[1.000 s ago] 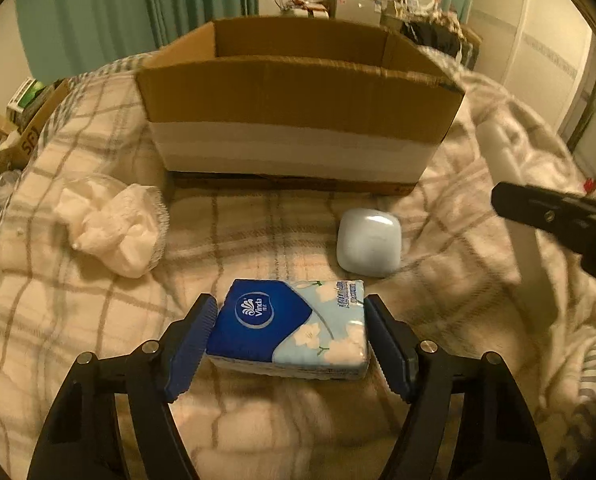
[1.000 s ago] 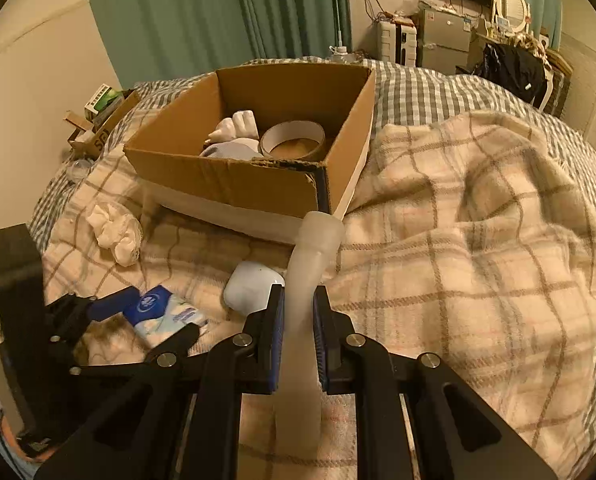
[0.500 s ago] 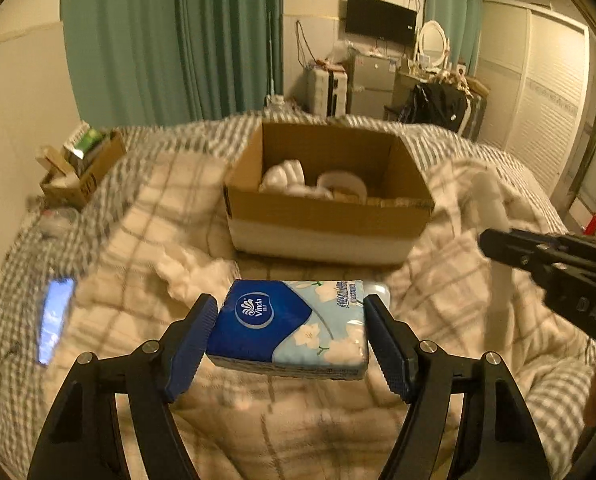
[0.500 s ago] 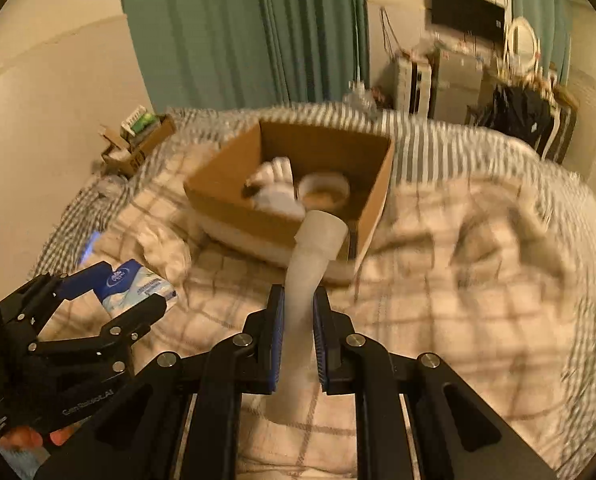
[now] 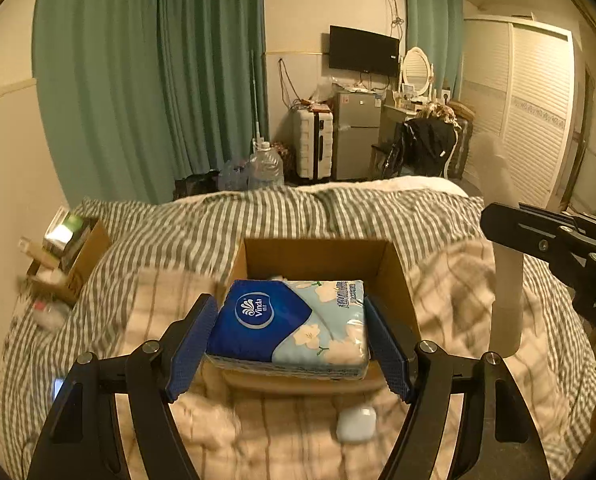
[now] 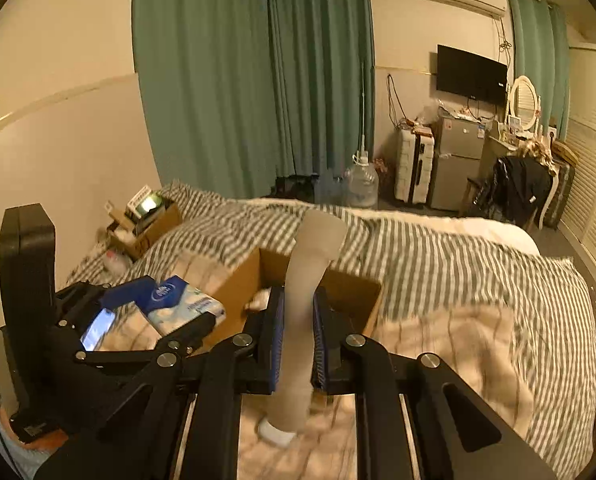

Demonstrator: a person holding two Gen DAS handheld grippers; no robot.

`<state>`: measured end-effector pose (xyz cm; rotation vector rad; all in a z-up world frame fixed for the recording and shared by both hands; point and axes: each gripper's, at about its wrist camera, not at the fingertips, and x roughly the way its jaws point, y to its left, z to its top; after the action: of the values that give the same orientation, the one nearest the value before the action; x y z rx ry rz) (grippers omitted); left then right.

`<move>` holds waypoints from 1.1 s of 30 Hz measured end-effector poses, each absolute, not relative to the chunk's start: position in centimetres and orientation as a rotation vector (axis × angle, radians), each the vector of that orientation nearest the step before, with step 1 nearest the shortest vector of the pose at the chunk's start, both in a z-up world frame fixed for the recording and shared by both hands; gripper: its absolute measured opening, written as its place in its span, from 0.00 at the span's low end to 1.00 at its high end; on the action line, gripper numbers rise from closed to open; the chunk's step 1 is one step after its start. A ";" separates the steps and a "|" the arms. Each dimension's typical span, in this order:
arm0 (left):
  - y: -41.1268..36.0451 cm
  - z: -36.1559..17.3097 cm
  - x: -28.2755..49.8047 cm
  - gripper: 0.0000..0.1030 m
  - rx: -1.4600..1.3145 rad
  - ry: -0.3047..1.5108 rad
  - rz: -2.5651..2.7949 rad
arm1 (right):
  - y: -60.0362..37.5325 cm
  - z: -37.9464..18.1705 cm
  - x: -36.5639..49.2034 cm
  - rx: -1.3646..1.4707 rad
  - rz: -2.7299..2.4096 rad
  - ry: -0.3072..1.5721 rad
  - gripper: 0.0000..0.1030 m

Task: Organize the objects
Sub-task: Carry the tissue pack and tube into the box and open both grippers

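Both pairs of fingers are clenched on cargo: the left gripper (image 5: 292,342) grasps the tissue pack (image 5: 290,322) across its width, and the right gripper (image 6: 298,338) pinches the pale tube (image 6: 303,320) at mid-length. Each load hangs above the plaid blanket (image 5: 449,300) near the cardboard box (image 5: 393,276) at the bed's middle. Doing this well likely means carrying both clear over the box's near wall, lowering inside one at a time, and releasing only once each rests. A white case (image 5: 355,424) lies before the box, unpacked.

Cardboard box (image 5: 393,272) seemingly open-topped, partly filled.
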<state>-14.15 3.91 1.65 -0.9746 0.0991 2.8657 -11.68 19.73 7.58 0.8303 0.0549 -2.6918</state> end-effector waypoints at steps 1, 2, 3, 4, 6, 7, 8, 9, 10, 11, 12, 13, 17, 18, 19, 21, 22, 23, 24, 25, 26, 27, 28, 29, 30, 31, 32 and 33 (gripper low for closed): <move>3.9 1.7 -15.1 0.74 -0.972 0.107 2.870 | 19.5 7.6 -12.7 0.824 -2.688 0.057 0.13; 3.9 1.6 -16.1 0.74 -0.971 0.113 2.876 | 19.4 7.5 -13.6 0.823 -2.686 0.059 0.13; 3.9 1.4 -16.8 0.74 -0.974 0.117 2.877 | 19.4 7.3 -14.4 0.826 -2.682 0.060 0.13; 3.9 1.0 -17.7 0.74 -0.979 0.122 2.875 | 19.4 6.9 -15.5 0.835 -2.678 0.060 0.12; 4.1 0.1 -19.1 0.74 -0.993 0.126 2.870 | 19.6 5.9 -17.0 0.850 -2.678 0.050 0.13; 4.1 -0.6 -19.9 0.74 -1.002 0.121 2.864 | 19.7 5.0 -18.1 0.868 -2.672 0.041 0.13; 4.2 -1.2 -20.4 0.74 -1.010 0.114 2.859 | 19.8 4.1 -18.9 0.886 -2.666 0.035 0.12; 4.3 -2.0 -20.9 0.74 -1.021 0.108 2.850 | 19.9 3.6 -19.5 0.900 -2.663 0.030 0.12; 4.4 -3.1 -21.8 0.74 -1.037 0.116 2.839 | 20.0 2.6 -20.3 0.921 -2.658 0.019 0.12; 4.5 -3.6 -22.3 0.74 -1.047 0.123 2.839 | 20.0 1.5 -21.1 0.942 -2.651 0.006 0.12; 4.5 -4.4 -22.9 0.74 -1.059 0.128 2.842 | 20.0 0.4 -21.8 0.965 -2.643 -0.002 0.12; 4.6 -5.4 -23.6 0.74 -1.080 0.133 2.838 | 20.1 -0.4 -22.3 0.982 -2.639 -0.002 0.12; 4.3 -7.9 -25.1 0.74 -1.119 0.127 2.818 | 20.0 -3.0 -24.1 1.042 -2.621 -0.018 0.12; 4.2 -8.3 -25.2 0.74 -1.122 0.122 2.816 | 20.1 -3.4 -24.3 1.050 -2.618 -0.025 0.12; 4.1 -8.7 -25.4 0.74 -1.126 0.113 2.819 | 20.0 -3.8 -24.5 1.055 -2.621 -0.021 0.12; 3.9 -9.1 -25.4 0.74 -1.137 0.090 2.821 | 20.0 -4.3 -24.5 1.058 -2.622 -0.014 0.13; 3.8 -9.2 -25.2 0.74 -1.144 0.069 2.812 | 20.1 -4.3 -24.6 1.058 -2.620 -0.019 0.16; 3.7 -9.2 -25.2 0.76 -1.147 0.057 2.807 | 20.3 -4.3 -24.5 1.058 -2.621 -0.033 0.17; 3.7 -9.0 -25.0 0.77 -1.147 0.048 2.802 | 20.4 -4.2 -24.4 1.061 -2.627 -0.042 0.18; 3.7 -8.7 -24.7 0.78 -1.142 0.047 2.800 | 20.5 -4.0 -24.2 1.065 -2.631 -0.047 0.23; 3.8 -8.4 -24.3 0.84 -1.133 0.049 2.801 | 20.6 -3.6 -24.1 1.063 -2.637 -0.056 0.30; 3.8 -8.1 -23.9 0.89 -1.122 0.053 2.804 | 20.7 -3.1 -23.6 1.054 -2.649 -0.068 0.36; 3.6 -7.5 -23.3 0.96 -1.107 0.058 2.813 | 20.9 -2.4 -23.2 1.040 -2.663 -0.084 0.51; 3.4 -6.9 -22.8 1.00 -1.088 0.062 2.831 | 21.1 -1.9 -22.7 1.027 -2.671 -0.096 0.60; 3.2 -6.4 -22.2 1.00 -1.074 0.067 2.847 | 21.3 -1.2 -22.1 1.012 -2.676 -0.105 0.60; 2.9 -5.6 -21.5 1.00 -1.064 0.072 2.860 | 21.3 -0.2 -21.4 0.996 -2.684 -0.105 0.60; 2.6 -4.9 -20.9 1.00 -1.061 0.073 2.865 | 21.4 0.5 -20.8 0.988 -2.695 -0.096 0.61; 2.3 -4.2 -20.3 1.00 -1.058 0.070 2.868 | 21.3 1.4 -19.9 0.976 -2.710 -0.073 0.62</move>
<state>-20.27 2.31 -4.21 -1.0578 0.0700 2.8678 -19.86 21.31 1.44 0.9761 -0.0729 -2.7102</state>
